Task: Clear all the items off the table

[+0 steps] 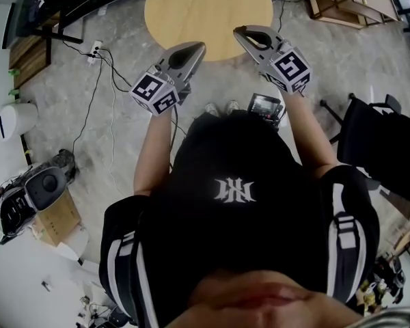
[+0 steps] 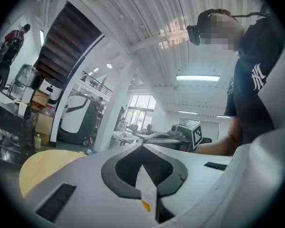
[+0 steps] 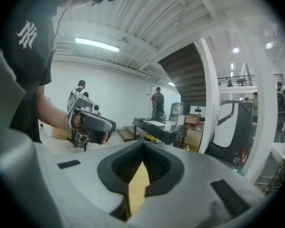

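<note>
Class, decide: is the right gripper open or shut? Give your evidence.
Shut. In the right gripper view, the right gripper has its jaw tips touching, with nothing held between them.

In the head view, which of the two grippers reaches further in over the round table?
The right gripper: its shut fingers show well inside the rim of the round table, while the left gripper ends closer to the near edge.

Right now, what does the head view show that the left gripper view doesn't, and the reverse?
Head view only: floor cables, a power strip and a black chair. Left gripper view only: the staircase, ceiling light and windows. Both: the round wooden table, nothing on its visible part, plus the left gripper and the right gripper, fingers together.
</note>
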The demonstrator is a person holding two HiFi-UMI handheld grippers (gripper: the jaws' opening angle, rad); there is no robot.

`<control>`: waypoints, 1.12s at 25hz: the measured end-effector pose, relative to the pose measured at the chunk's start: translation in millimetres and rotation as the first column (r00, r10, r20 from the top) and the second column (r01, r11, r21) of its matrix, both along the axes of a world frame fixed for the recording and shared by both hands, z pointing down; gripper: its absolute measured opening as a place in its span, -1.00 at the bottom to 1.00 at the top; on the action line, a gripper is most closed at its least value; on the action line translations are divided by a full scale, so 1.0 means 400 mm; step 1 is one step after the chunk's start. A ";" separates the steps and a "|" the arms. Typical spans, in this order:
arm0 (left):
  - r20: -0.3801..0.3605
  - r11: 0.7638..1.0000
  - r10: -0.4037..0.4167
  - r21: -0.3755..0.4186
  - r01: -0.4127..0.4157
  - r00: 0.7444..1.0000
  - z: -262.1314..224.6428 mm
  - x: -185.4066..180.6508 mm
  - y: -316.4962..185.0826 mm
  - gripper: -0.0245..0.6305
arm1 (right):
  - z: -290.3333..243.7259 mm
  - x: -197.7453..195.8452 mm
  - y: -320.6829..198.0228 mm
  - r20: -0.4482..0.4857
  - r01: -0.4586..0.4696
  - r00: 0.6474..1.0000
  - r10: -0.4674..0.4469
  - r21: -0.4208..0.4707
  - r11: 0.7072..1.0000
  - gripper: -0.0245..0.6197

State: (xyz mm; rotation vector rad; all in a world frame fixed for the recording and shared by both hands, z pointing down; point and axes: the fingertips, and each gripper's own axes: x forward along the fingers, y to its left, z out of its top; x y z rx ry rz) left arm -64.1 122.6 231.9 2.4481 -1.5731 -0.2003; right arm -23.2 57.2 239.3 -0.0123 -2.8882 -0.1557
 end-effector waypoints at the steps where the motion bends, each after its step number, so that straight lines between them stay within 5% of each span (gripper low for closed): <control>1: -0.005 1.000 0.003 0.000 -0.003 1.000 0.000 -0.001 0.003 -0.89 | -0.004 0.001 0.002 0.000 0.002 1.000 -0.002 -0.002 1.000 -0.91; 14: -0.023 0.997 0.078 -0.016 -0.078 0.997 0.003 0.047 0.015 -0.89 | -0.013 0.017 0.034 0.029 0.023 0.999 -0.022 -0.048 0.999 -0.92; 28: -0.023 0.999 0.028 -0.044 -0.029 0.999 0.026 0.047 0.023 -0.89 | 0.029 0.027 0.050 0.034 0.076 0.997 -0.071 -0.169 0.983 -0.92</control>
